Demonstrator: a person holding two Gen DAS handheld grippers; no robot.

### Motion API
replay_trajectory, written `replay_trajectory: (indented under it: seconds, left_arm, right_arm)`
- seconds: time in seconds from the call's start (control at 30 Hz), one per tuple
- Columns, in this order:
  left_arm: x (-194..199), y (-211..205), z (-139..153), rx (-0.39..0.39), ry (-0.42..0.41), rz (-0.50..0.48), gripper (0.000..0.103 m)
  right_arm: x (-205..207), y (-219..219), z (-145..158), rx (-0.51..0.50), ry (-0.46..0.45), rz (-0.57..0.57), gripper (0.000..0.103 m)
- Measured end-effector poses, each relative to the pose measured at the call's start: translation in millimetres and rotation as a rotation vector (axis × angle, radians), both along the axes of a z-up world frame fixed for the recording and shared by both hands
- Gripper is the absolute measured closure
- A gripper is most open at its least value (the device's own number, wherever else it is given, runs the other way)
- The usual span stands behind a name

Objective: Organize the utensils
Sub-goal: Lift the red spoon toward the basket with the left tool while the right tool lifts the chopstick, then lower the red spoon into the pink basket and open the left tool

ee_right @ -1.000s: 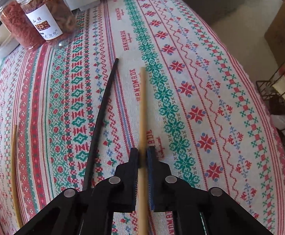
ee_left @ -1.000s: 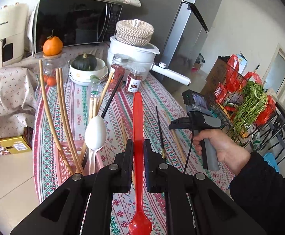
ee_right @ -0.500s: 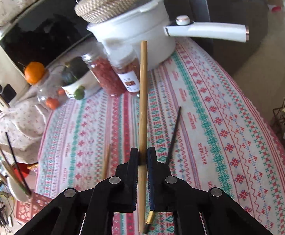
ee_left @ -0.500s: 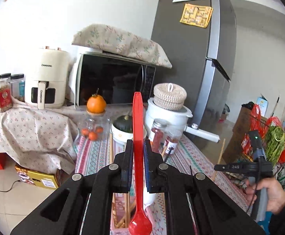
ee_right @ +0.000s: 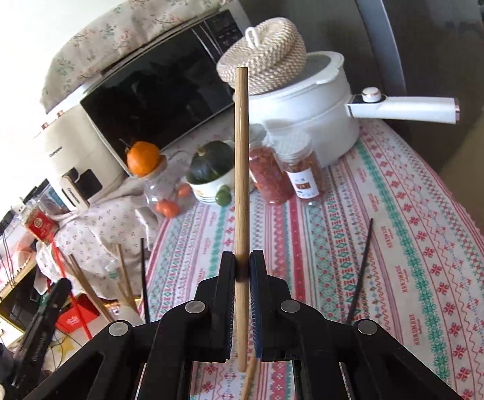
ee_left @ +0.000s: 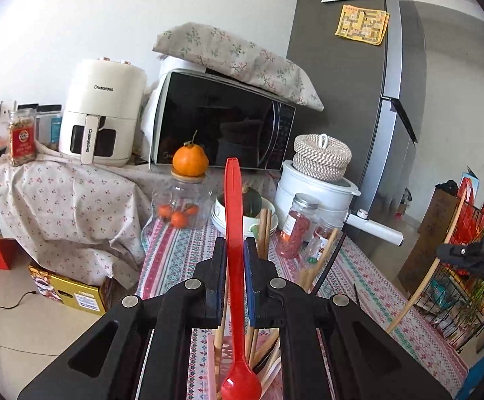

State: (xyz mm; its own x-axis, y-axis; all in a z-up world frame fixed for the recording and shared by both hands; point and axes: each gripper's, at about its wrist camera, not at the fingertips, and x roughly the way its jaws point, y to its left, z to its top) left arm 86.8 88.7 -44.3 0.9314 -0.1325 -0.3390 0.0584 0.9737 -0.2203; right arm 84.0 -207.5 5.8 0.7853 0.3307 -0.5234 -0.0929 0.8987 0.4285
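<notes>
Two grippers are now lifting utensils off the tablecloth (ee_right: 391, 216): left gripper (ee_left: 234, 260) clamping a red spoon (ee_left: 235, 233) above the pink holder (ee_left: 212, 360), right gripper (ee_right: 242, 266) clamping a wooden chopstick (ee_right: 242, 166), nearing drop-off.

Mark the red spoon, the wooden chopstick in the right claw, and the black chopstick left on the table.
red spoon (ee_left: 234, 206), left wrist view, on its handle.
wooden chopstick (ee_right: 242, 166), right wrist view, mid-shaft.
black chopstick (ee_right: 361, 266), right wrist view, mid-shaft on the tablecloth.
</notes>
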Motion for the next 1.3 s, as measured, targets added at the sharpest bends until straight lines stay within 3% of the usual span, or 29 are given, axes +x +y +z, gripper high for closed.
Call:
replay_trajectory:
  seconds: [0.27, 0.37, 0.63, 0.8, 0.87, 0.97, 1.07, 1.3]
  left_arm:
    - [-1.8, 6.0, -10.5, -0.034, 0.102, -0.055, 0.093]
    - [-0.4, 6.6, -7.5, -0.03, 0.118, -0.068, 0.102]
    - [6.6, 23.9, -1.8, -0.185, 0.272, -0.152, 0.102]
    - [14.6, 41.5, 0.1, -0.242, 0.368, -0.139, 0.094]
    - [22.9, 53.8, -7.7, -0.284, 0.402, -0.103, 0.077]
    - [39.1, 67.3, -24.7, -0.363, 0.476, -0.085, 0.063]
    - [53.2, 73.8, -41.6, -0.411, 0.539, -0.078, 0.06]
    - [75.0, 79.9, -62.8, -0.533, 0.561, -0.096, 0.063]
  right_arm:
    - [-11.5, 38.8, 20.3, 0.002, -0.077, 0.113, 0.097]
    - [-13.3, 51.3, 22.1, 0.001, -0.09, 0.14, 0.097]
    - [-12.4, 54.1, 18.3, -0.011, -0.077, 0.154, 0.097]
    - [-12.1, 48.0, 15.7, 0.001, -0.064, 0.149, 0.097]
    - [-12.4, 46.7, 15.7, 0.001, -0.063, 0.146, 0.097]
    - [-12.1, 45.0, 15.7, 0.004, -0.062, 0.145, 0.097]
    - [-11.3, 43.0, 14.7, 0.004, -0.059, 0.14, 0.097]
    - [-7.5, 40.8, 11.1, 0.006, -0.041, 0.133, 0.097]
